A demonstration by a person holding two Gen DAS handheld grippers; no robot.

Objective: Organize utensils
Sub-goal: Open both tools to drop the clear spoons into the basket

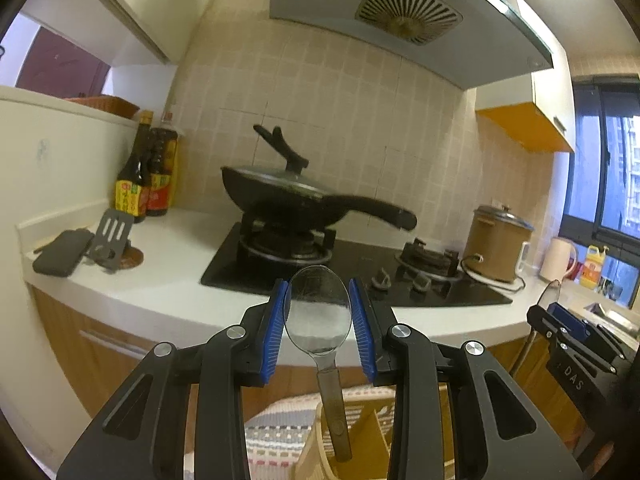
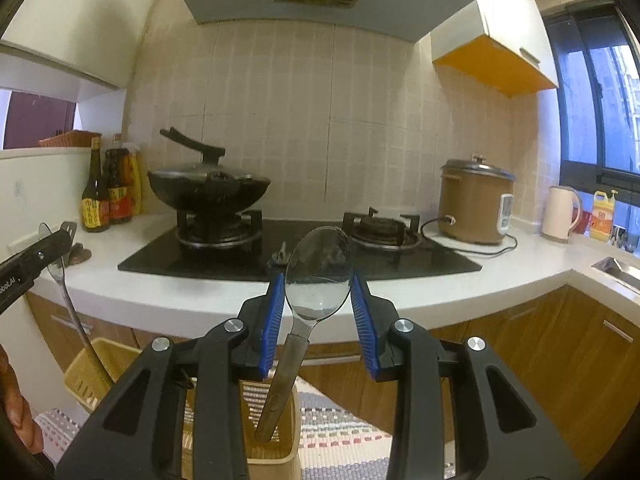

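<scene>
My left gripper point(image 1: 319, 286) is shut on the bowl of a metal spoon point(image 1: 318, 312). The spoon's handle hangs down into a yellow utensil holder point(image 1: 360, 444) on the floor side below. My right gripper point(image 2: 318, 280) is shut on a second metal spoon point(image 2: 320, 256) in the same way, its handle pointing down over the yellow holder point(image 2: 280, 444). In the right wrist view the left gripper point(image 2: 24, 268) shows at the left edge with its spoon point(image 2: 60, 276). The right gripper point(image 1: 580, 332) shows at the right edge of the left wrist view.
Ahead is a white counter point(image 2: 400, 292) with a black gas hob point(image 2: 280, 256). On it stands a lidded wok point(image 1: 280, 196). Sauce bottles point(image 1: 144, 184) and a slotted spatula point(image 1: 114, 236) stand left. A rice cooker point(image 2: 474, 204), kettle point(image 2: 560, 212) and sink point(image 2: 616, 268) are to the right. A striped rug point(image 2: 340, 440) lies below.
</scene>
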